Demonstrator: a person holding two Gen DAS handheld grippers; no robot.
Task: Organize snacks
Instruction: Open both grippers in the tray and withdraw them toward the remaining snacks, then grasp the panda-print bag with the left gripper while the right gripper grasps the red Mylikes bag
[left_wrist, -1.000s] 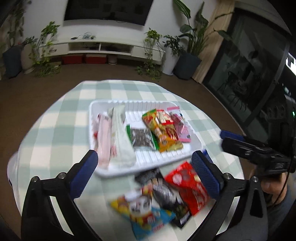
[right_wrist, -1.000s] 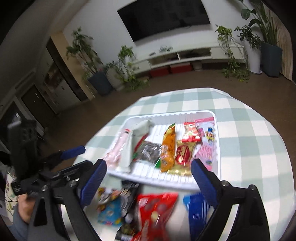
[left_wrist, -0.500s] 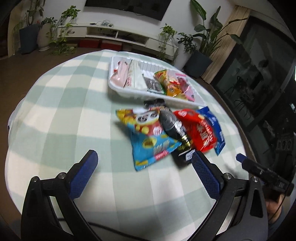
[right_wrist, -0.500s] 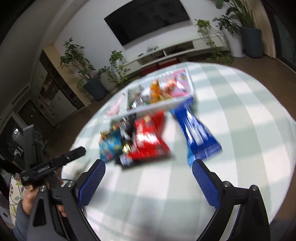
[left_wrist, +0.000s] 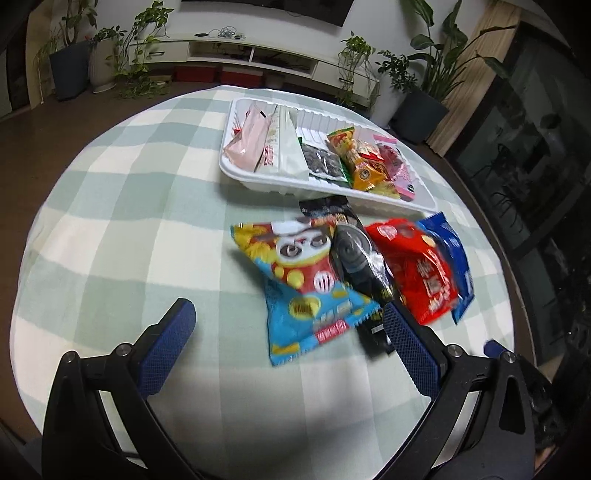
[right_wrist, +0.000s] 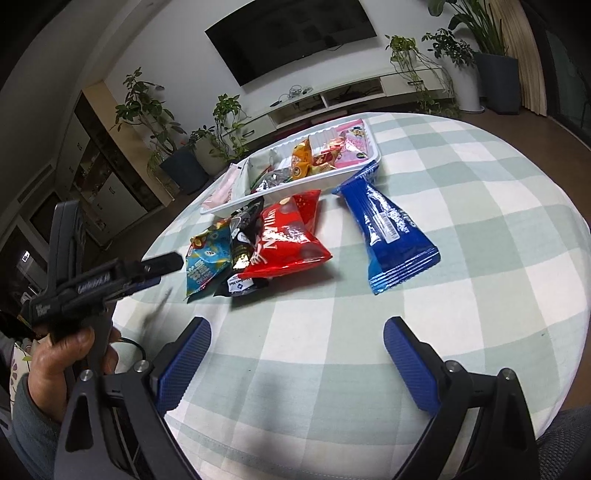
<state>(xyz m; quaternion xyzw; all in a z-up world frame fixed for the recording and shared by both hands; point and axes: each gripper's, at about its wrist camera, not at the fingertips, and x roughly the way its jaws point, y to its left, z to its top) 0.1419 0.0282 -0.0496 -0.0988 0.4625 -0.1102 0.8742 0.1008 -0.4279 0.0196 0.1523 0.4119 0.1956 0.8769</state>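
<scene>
We see a round bench (left_wrist: 122, 206) under a pale green and white checked cloth. Toward its far side sits a white tray (left_wrist: 258, 181), ribbed on the inside, holding a row of small packets: a pink pouch (left_wrist: 245, 144) at the left end, a white pouch (left_wrist: 286, 147) beside it, a dark seed packet (left_wrist: 324, 162), an orange-yellow packet (left_wrist: 356, 162) and a pink packet (left_wrist: 397, 168) at the right end.

Just in front of the tray, four larger bags lie loose on the cloth. The blue bag (right_wrist: 386, 225) lies farthest right, its top end touching the tray's near wall. Next to it is the red bag (right_wrist: 286, 236), and in the left wrist view the two overlap. A black bag (left_wrist: 354, 254) lies partly over the red one's left edge and over the light-blue and yellow bag (left_wrist: 303, 288), which is the leftmost.

Our left hand-held gripper (left_wrist: 290, 334) hovers above the near part of the bench with its fingers spread wide, holding nothing; its right finger (left_wrist: 412, 349) overlaps the lower end of the black bag in the picture, though we cannot tell if it touches. Our right hand-held gripper (right_wrist: 297, 365) is likewise spread wide and holds nothing, above bare cloth, well short of the bags.
</scene>
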